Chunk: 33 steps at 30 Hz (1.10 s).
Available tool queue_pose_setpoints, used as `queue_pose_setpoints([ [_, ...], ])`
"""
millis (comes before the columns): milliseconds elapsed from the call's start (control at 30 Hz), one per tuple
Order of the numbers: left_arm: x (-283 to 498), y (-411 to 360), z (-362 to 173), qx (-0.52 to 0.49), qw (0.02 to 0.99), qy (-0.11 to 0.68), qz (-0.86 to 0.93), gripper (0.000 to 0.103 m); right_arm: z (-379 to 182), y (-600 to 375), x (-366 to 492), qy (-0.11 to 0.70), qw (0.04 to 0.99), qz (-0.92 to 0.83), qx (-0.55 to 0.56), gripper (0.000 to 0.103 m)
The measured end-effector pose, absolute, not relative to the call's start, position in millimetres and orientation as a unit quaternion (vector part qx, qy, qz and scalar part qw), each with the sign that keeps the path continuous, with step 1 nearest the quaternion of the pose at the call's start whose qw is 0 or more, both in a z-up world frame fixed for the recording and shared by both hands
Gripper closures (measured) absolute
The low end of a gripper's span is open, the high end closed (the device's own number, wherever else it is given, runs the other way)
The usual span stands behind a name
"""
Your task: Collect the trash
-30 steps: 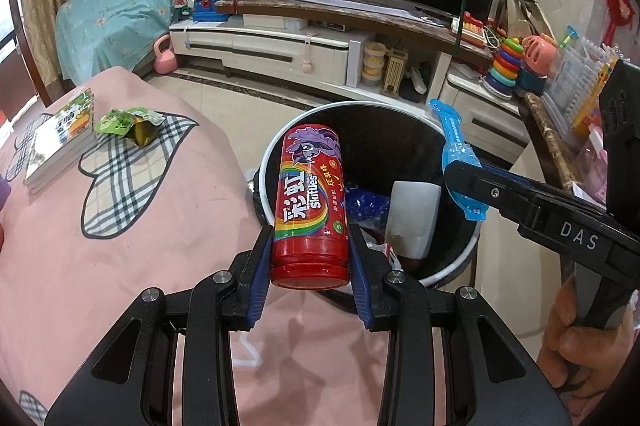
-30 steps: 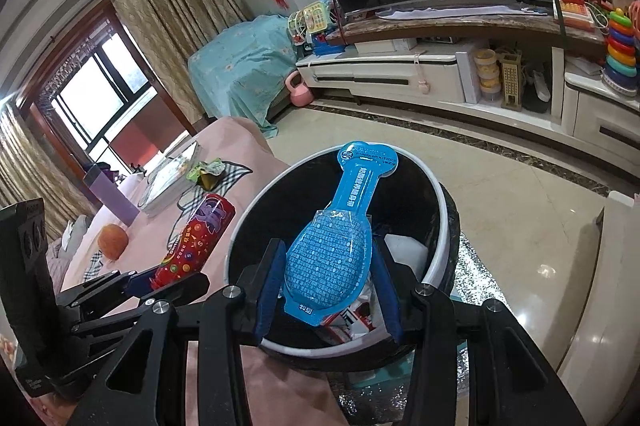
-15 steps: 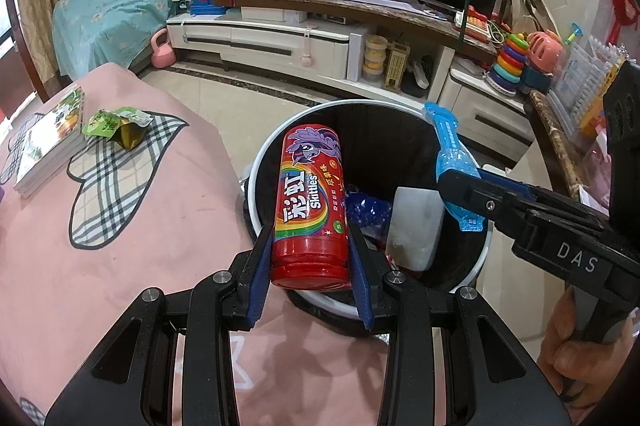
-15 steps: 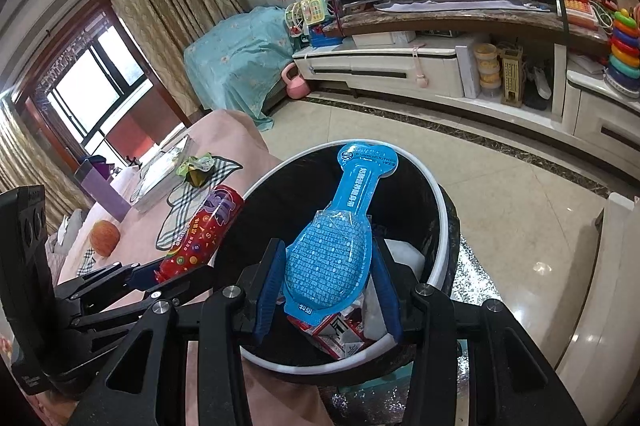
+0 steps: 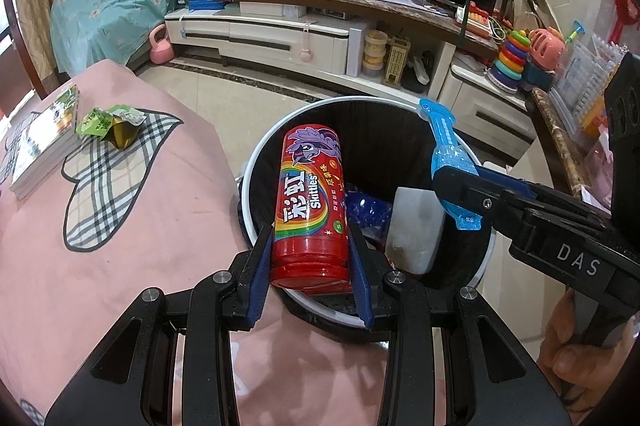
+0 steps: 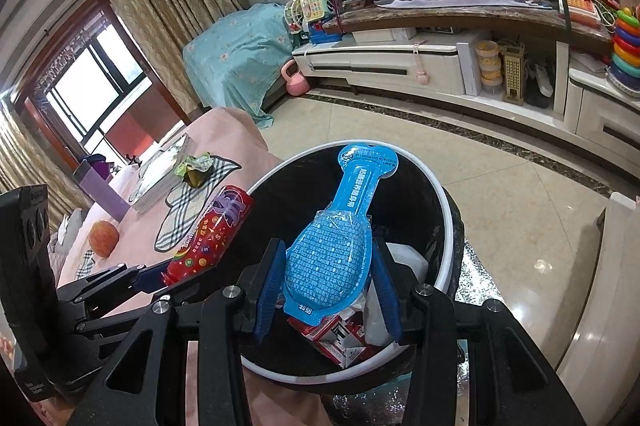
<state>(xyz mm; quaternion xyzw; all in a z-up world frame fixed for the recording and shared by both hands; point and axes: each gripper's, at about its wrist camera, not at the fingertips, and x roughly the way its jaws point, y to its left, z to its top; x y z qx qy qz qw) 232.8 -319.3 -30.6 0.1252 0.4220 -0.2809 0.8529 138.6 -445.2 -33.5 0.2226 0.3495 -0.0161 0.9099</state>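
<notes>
My left gripper is shut on a red Skittles can and holds it over the near rim of the black trash bin. The can also shows in the right wrist view. My right gripper is shut on a blue spoon-shaped plastic package and holds it above the bin's open mouth. The package shows in the left wrist view at the bin's right rim. White and red trash lies inside the bin.
A pink bedspread lies left of the bin, with a green wrapper, a stack of books and an orange ball on it. A TV cabinet stands beyond. A white ledge is at the right.
Both grippers have moved forward over the bin with their loads; the can's base now hangs over the near rim. Both grips are unchanged.
</notes>
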Motion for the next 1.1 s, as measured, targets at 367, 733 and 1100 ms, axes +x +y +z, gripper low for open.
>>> queue_pose_setpoints([
  [367, 235, -319, -33, 0.125, 0.849, 0.43, -0.282, 0.061, -33, -450, 145, 0.358, 0.906, -0.019, 0.224, 0.056],
  [733, 210, -270, -14, 0.086, 0.873, 0.402, -0.263, 0.029, -23, -444, 119, 0.336, 0.909, -0.017, 0.247, 0.034],
  [1100, 157, -200, -21, 0.022, 0.884, 0.396, -0.249, 0.028, -22, -406, 68, 0.304, 0.913, -0.009, 0.273, 0.01],
])
